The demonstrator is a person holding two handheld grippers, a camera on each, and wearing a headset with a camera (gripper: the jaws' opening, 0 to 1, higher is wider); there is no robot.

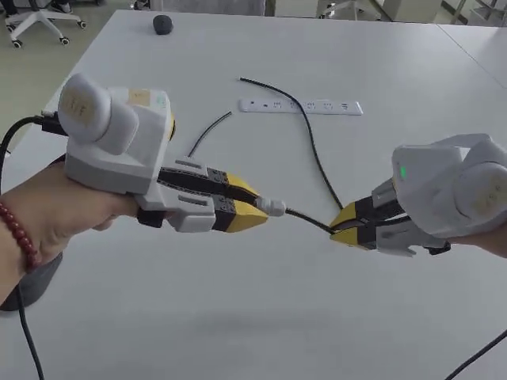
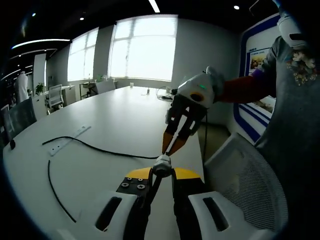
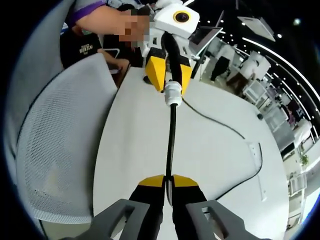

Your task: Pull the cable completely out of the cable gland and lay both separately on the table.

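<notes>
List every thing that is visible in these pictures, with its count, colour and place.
table: one, white, under everything
cable gland: one, white, between the left gripper's jaws
long cable: one, black, from the gland through the right gripper's jaws, then across the table
short cable: one, black, on the table left of the power strip
power strip: one, white, far middle of the table
round object: one, dark, far table edge; kind unclear
mesh chair: one, white, beside the table
left gripper: one, white, yellow jaws, shut on the gland
right gripper: one, white, yellow jaws, shut on the long cable
</notes>
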